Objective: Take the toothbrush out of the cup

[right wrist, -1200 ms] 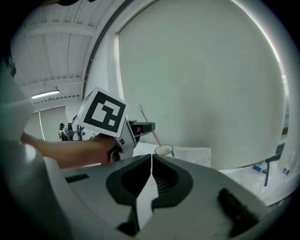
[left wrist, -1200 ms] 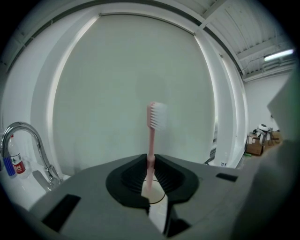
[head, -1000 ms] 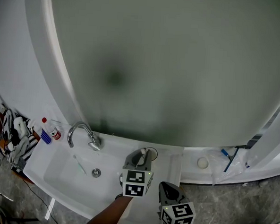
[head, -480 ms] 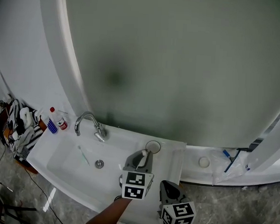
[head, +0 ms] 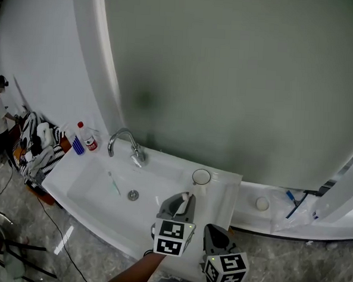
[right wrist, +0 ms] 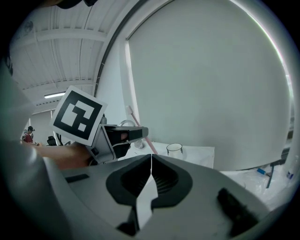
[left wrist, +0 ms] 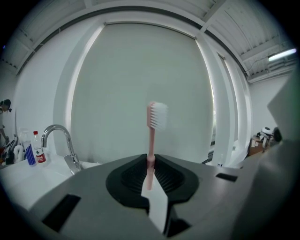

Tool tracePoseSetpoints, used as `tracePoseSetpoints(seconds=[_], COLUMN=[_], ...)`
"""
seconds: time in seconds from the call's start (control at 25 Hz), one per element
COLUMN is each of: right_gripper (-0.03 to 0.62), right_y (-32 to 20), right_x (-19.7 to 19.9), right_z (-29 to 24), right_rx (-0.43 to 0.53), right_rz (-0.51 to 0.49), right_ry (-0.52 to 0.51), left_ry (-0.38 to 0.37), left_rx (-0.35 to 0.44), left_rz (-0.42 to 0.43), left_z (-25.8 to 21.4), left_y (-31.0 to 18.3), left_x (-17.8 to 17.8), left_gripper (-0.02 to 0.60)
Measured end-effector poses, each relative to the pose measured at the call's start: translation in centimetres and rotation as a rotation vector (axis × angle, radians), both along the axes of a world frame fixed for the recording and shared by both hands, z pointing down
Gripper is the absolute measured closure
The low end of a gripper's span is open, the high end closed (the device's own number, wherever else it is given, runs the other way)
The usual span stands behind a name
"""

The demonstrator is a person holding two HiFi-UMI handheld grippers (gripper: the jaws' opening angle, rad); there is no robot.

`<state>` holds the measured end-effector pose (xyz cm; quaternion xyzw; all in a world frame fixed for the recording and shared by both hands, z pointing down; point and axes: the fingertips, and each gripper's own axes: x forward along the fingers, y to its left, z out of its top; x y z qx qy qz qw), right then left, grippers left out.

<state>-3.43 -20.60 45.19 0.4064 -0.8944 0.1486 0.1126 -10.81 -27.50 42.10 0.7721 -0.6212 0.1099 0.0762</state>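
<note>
Beneath a broad curved grey-green panel (head: 240, 82) sits a white ceramic washbasin (head: 90, 189) with a chrome swan-neck tap (head: 127, 141) at its back edge. A small red-capped bottle (head: 88, 139) stands on the ledge to the tap's left.

Our left gripper (left wrist: 150, 161) is clenched on the slim pink plastic toothbrush (left wrist: 151, 140). The handle is pinched between the dark ribbed pads, and the white bristle head stands upright above the jaws. In the head view we hold that left gripper (head: 181, 202) over the front of the basin counter. The toothbrush (head: 183, 198) is clear of the small clear glass cup (head: 201, 176), which stands on the counter just beyond it, to the right of the tap.

Our right gripper (right wrist: 150, 157) has its jaws pressed together with nothing between them. It sits just beside the left one, on its right, nearer to us (head: 214, 232). From its own view we see the cup (right wrist: 174, 150) ahead and the toothbrush (right wrist: 138, 125) rising from the left gripper.
</note>
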Motion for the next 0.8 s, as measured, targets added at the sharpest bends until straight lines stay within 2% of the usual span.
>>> tracePoseSetpoints(seconds=[0.8], right_gripper=[0.582], right_y=[4.8], right_x=[0.6], right_z=[-0.6], right_rx=[0.060], right_rz=[-0.055], right_ry=[-0.016], left_ry=[0.009], left_rx=[-0.008], left_rz=[-0.023], left_z=[0.8], left_y=[8.9], left_x=[2.1], left_gripper=[0.527])
